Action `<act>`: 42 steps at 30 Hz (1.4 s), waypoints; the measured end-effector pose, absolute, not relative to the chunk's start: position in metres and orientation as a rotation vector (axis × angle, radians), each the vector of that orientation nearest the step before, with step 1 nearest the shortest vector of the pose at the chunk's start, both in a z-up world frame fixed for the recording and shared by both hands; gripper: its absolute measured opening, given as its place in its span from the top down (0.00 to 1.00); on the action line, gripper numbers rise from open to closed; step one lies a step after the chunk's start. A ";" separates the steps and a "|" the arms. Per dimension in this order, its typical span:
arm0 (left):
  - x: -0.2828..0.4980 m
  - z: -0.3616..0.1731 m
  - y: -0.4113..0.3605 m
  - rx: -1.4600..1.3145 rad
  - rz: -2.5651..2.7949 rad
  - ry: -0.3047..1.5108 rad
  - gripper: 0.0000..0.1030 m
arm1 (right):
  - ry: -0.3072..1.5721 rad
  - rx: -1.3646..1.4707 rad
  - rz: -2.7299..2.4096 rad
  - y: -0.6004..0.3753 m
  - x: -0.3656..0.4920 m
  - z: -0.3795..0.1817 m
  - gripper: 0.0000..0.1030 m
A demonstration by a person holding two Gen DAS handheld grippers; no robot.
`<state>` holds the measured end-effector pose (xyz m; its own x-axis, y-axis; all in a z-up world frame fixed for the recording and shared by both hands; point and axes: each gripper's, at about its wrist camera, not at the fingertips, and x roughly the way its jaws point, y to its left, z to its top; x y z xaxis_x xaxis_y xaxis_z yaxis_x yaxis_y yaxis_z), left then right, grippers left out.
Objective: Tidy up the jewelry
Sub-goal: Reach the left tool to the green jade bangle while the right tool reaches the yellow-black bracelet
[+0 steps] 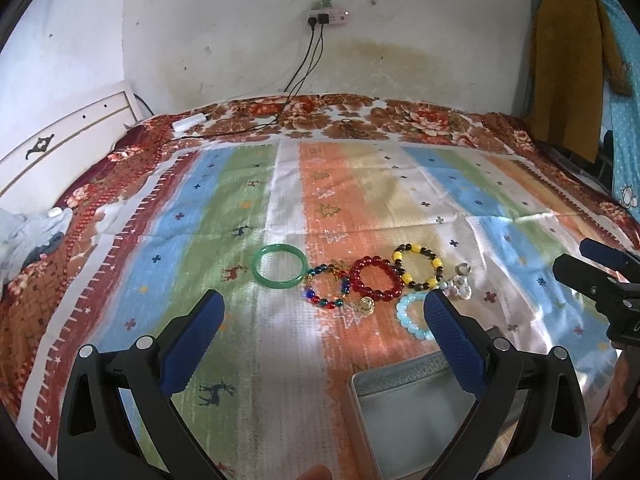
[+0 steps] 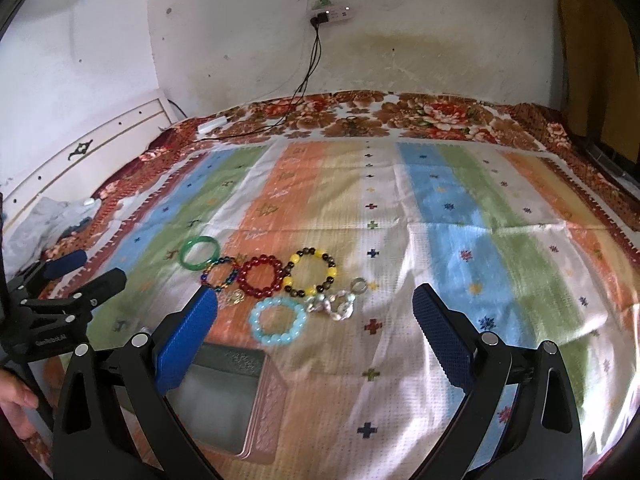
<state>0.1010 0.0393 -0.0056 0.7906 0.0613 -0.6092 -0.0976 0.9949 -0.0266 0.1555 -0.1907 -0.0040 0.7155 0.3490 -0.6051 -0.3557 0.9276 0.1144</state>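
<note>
Several bracelets lie in a cluster on the striped cloth: a green bangle [image 1: 279, 266] [image 2: 200, 253], a multicolour bead bracelet [image 1: 327, 286] [image 2: 219, 273], a red bead bracelet [image 1: 376, 279] [image 2: 261, 275], a yellow-and-dark bead bracelet [image 1: 418, 266] [image 2: 311, 271], a pale blue bead bracelet [image 1: 412, 316] [image 2: 277, 321], a small gold charm [image 1: 366, 305] and a silver ring with pearly pieces [image 1: 460, 280] [image 2: 340, 302]. A metal tin [image 1: 412, 412] [image 2: 224, 396] sits nearer than the cluster. My left gripper [image 1: 326, 312] and right gripper [image 2: 316, 308] are both open and empty above the cloth.
The cloth covers a bed with a floral blanket [image 1: 360, 116]. A white headboard [image 1: 64, 136] stands at the left. Black cables [image 1: 304, 64] run from a wall socket onto the bed. Clothes [image 1: 568, 64] hang at the right. Crumpled grey fabric [image 1: 28, 236] lies at the left edge.
</note>
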 end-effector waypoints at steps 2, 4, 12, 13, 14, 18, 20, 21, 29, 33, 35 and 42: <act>0.105 -0.005 0.041 -0.060 0.083 0.659 0.05 | 0.667 -0.018 0.381 -0.191 0.159 -0.004 0.04; 0.110 -0.008 0.041 -0.039 0.110 0.673 0.05 | 0.666 -0.026 0.373 -0.189 0.161 -0.004 0.04; 0.125 -0.011 0.051 -0.085 0.114 0.703 0.05 | 0.676 -0.043 0.362 -0.187 0.179 -0.004 0.04; 0.128 -0.012 0.053 -0.096 0.117 0.706 0.05 | 0.681 -0.043 0.362 -0.188 0.180 -0.005 0.04; 0.129 -0.012 0.056 -0.106 0.120 0.707 0.05 | 0.688 -0.044 0.362 -0.187 0.183 -0.006 0.04; 0.140 -0.014 0.064 -0.130 0.116 0.725 0.05 | 0.708 -0.042 0.364 -0.187 0.192 -0.008 0.04; 0.145 -0.016 0.067 -0.131 0.116 0.736 0.05 | 0.719 -0.042 0.362 -0.186 0.196 -0.009 0.04; 0.149 -0.017 0.069 -0.131 0.120 0.744 0.05 | 0.727 -0.040 0.360 -0.186 0.199 -0.010 0.04; 0.170 -0.026 0.075 -0.114 0.135 0.799 0.05 | 0.788 -0.043 0.370 -0.183 0.223 -0.017 0.04; 0.178 -0.028 0.079 -0.112 0.151 0.817 0.05 | 0.825 -0.053 0.389 -0.177 0.237 -0.021 0.04; 0.183 -0.030 0.083 -0.119 0.156 0.828 0.05 | 0.842 -0.060 0.388 -0.174 0.245 -0.024 0.04; 0.199 -0.040 0.097 -0.147 0.180 0.876 0.05 | 0.899 -0.061 0.389 -0.169 0.269 -0.035 0.04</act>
